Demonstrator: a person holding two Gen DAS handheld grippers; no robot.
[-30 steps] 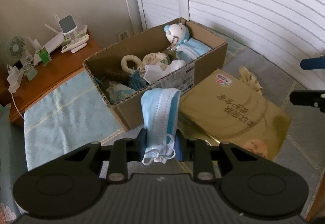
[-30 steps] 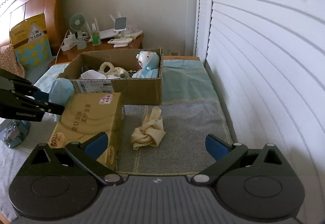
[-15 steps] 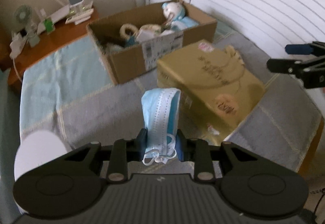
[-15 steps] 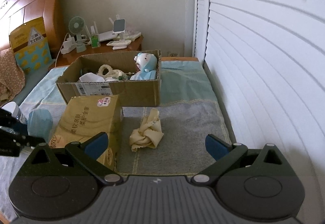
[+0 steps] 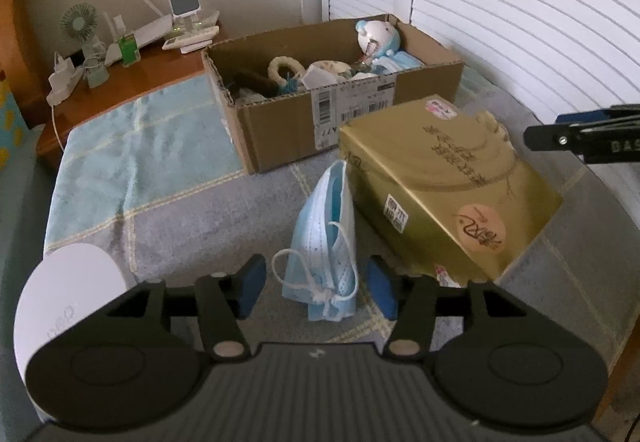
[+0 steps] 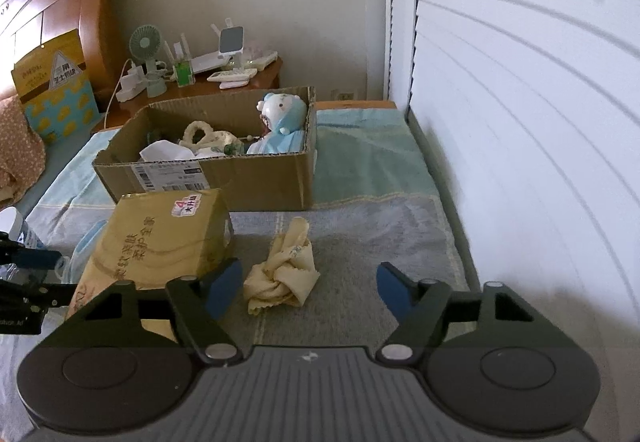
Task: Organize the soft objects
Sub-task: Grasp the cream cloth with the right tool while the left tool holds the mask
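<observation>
**Mask let go beside the gold pack; right gripper narrows on the yellow cloth**

The left gripper [image 5: 316, 288] has just been opening: a second ago its blue pads pinched the face mask [image 5: 326, 238], and now they stand apart on either side of it with clear gaps, holding nothing. The mask sits on the grey-and-blue blanket [image 5: 192, 209], leaning against the near corner of the gold tissue pack [image 5: 448, 181], not in the cardboard box [image 5: 360, 113] (so, as I judge it, this item is set down in a separate spot or simply dropped short). The right gripper [image 6: 310, 284] has just been closing from its widest, yet its jaws are still open and empty, with the knotted yellow cloth [image 6: 282, 272] on the blanket just ahead between them; that looks like the next pick.

The mask is pleated, papery non-woven fabric with thin white elastic loops, limp and folded. The cloth is thin, creased and tied into a lump. The pack is glossy, crinkly film over a squashy block. The box is stiff corrugated card with ragged edges, holding a plush toy [image 6: 282, 117].
</observation>
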